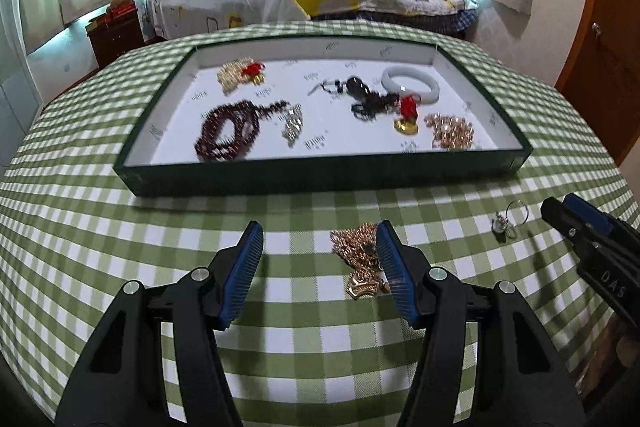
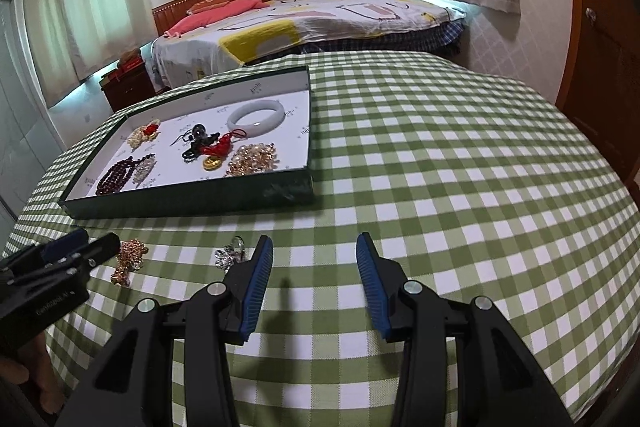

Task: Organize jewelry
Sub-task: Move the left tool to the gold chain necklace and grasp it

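Jewelry left on the surface: a gold chain [image 1: 362, 263] by the near edge beside the open, empty left claw [image 1: 320, 273] may snag; the crystal piece [image 2: 230, 253] could be nudged by the open right claw [image 2: 314, 281]; the tray [image 1: 320, 175] waits beyond.

Left wrist view: close above the green-checked cloth counter [image 1: 120, 247], facing the dark green shallow tray [image 1: 320, 175].
Right wrist view: same, further right.
Shared: tray [image 2: 188, 201], bed [image 2: 320, 23].
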{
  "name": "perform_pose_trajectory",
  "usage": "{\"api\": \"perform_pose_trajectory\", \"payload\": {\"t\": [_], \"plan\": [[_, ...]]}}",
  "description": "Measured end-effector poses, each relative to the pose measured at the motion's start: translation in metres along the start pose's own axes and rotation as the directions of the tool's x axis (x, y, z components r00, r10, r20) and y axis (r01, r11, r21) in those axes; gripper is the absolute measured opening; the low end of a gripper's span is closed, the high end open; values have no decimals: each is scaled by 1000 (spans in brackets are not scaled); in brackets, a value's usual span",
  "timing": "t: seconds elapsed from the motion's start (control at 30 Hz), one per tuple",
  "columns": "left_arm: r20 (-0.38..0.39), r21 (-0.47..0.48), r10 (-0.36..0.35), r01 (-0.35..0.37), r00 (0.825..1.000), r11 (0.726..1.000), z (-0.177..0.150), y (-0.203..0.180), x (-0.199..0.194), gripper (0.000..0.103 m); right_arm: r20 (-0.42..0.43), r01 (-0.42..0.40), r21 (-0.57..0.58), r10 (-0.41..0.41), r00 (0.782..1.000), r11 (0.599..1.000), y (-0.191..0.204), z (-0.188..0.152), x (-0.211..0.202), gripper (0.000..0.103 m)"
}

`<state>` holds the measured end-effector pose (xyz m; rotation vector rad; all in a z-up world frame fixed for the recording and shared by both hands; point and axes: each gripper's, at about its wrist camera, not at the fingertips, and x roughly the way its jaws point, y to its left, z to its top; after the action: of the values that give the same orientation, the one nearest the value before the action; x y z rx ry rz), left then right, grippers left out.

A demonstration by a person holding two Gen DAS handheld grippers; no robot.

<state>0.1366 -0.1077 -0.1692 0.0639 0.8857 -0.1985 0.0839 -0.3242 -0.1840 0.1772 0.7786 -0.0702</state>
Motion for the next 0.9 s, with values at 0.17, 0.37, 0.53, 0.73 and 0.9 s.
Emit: {"api": "perform_pose_trajectory", "payload": {"t": [0.17, 0.37, 0.53, 0.73, 0.9], "plan": [[-8, 12, -3, 4, 1000, 1000, -2, -4, 7, 57, -6, -12, 5, 12, 1000, 1000, 0, -2, 2, 44], [-19, 17, -40, 40, 999, 999, -2, -6, 11, 57, -12, -13, -1, 13, 1000, 1000, 4, -2, 4, 45], [-8, 60, -54, 54, 999, 997, -3, -12, 10, 45, -16, -12, -6, 12, 1000, 1000, 5, -2, 5, 45], [-4, 112, -91, 91, 996, 990, -5, -20, 9, 18, -19, -14, -14, 14, 1000, 1000, 9, -2, 6, 45], [-12, 94, -104, 104, 995, 990, -6, -10, 7, 17, -20, -16, -17, 16, 1000, 1000, 11, -2, 7, 45]]}}
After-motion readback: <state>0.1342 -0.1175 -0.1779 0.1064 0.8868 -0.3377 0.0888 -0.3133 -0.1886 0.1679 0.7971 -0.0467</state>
